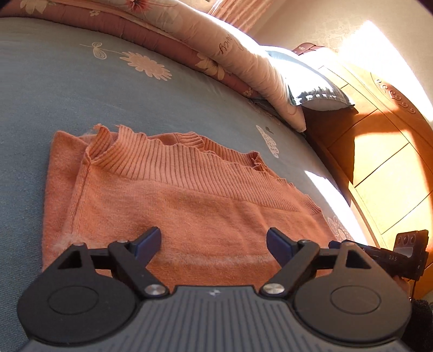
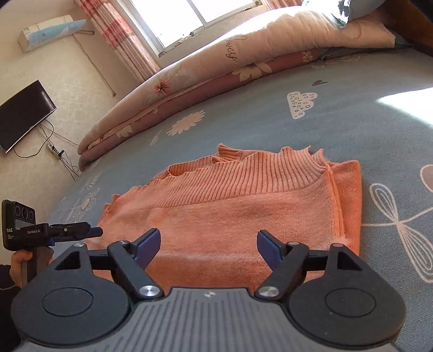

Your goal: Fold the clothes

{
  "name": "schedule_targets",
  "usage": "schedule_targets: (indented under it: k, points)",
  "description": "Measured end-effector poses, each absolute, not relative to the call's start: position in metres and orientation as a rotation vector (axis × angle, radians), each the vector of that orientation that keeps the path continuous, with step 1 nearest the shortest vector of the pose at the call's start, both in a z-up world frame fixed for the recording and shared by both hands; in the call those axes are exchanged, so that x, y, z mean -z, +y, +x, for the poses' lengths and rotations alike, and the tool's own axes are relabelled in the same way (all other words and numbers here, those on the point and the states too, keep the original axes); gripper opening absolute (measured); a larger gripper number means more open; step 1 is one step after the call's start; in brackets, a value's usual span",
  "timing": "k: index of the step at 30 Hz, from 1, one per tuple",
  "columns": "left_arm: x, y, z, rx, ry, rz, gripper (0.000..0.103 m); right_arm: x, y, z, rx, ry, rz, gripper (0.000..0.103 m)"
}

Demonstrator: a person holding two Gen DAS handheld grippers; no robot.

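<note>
An orange knit sweater (image 1: 189, 195) lies folded on the blue-grey bed sheet (image 1: 54, 94), its ribbed hem turned toward the far side. My left gripper (image 1: 213, 242) hovers open over the sweater's near edge with nothing between its blue-padded fingers. In the right wrist view the same sweater (image 2: 230, 211) fills the middle. My right gripper (image 2: 208, 243) stands open above its near edge, also empty. The two grippers are side by side at the sweater's near side. A hand (image 2: 20, 261) holds the left tool's handle.
Folded pink floral quilts (image 2: 216, 62) lie along the far side of the bed, with a pillow (image 1: 311, 89) at their end. A wooden headboard (image 1: 379, 162) stands to the right. A wall TV (image 2: 24, 113), cables and a window (image 2: 203, 13) are beyond the bed.
</note>
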State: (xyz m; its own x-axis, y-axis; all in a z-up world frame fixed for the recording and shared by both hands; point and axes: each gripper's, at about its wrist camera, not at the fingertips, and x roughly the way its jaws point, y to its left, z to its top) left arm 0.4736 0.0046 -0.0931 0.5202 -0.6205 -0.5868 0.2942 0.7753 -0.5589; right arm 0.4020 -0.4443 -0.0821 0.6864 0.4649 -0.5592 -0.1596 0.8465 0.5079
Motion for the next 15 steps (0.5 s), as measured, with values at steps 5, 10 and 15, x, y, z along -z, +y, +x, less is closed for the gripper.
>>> schedule_targets:
  k: [5, 10, 15]
  points:
    - [0.098, 0.041, 0.459, 0.46, 0.844, -0.538, 0.085, 0.091, -0.486, 0.379, -0.249, 0.718, 0.553, 0.081]
    - [0.088, 0.033, 0.42, 0.541, 0.83, -0.513, 0.086, 0.083, -0.494, 0.342, -0.239, 0.668, 0.623, 0.083]
    - [0.101, 0.022, 0.392, 0.501, 0.849, -0.437, 0.086, 0.099, -0.488, 0.317, -0.242, 0.694, 0.651, 0.083]
